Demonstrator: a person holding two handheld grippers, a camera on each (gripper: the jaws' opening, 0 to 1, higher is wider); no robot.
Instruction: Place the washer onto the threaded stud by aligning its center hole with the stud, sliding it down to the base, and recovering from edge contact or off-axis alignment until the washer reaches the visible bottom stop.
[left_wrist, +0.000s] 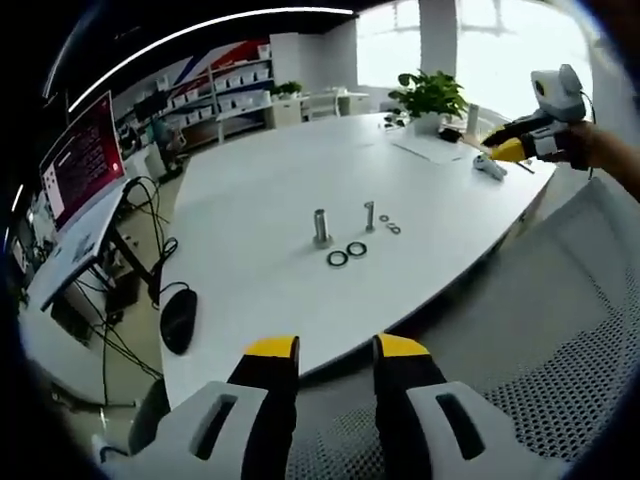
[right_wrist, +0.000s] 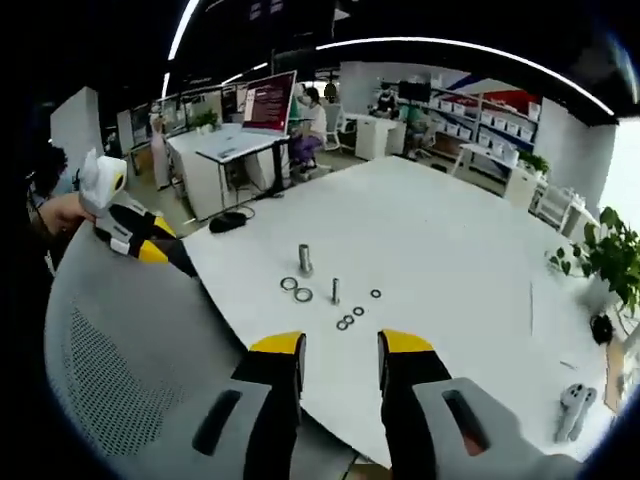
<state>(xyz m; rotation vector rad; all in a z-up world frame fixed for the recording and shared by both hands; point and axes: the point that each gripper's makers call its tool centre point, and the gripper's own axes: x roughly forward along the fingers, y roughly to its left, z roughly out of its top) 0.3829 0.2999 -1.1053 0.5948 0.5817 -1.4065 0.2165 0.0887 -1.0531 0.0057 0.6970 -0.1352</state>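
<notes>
Your left gripper (left_wrist: 336, 350) and right gripper (right_wrist: 342, 346) both hang with jaws apart, empty, at the near edge of the white table (left_wrist: 260, 190); farther out, washers (left_wrist: 347, 254) lie beside the upright threaded stud (left_wrist: 369, 216).

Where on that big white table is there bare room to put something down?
Bare: the white table between the thick stud and the near edge, and beyond the studs toward the plant. Crowded: washers around the thin stud.
</notes>
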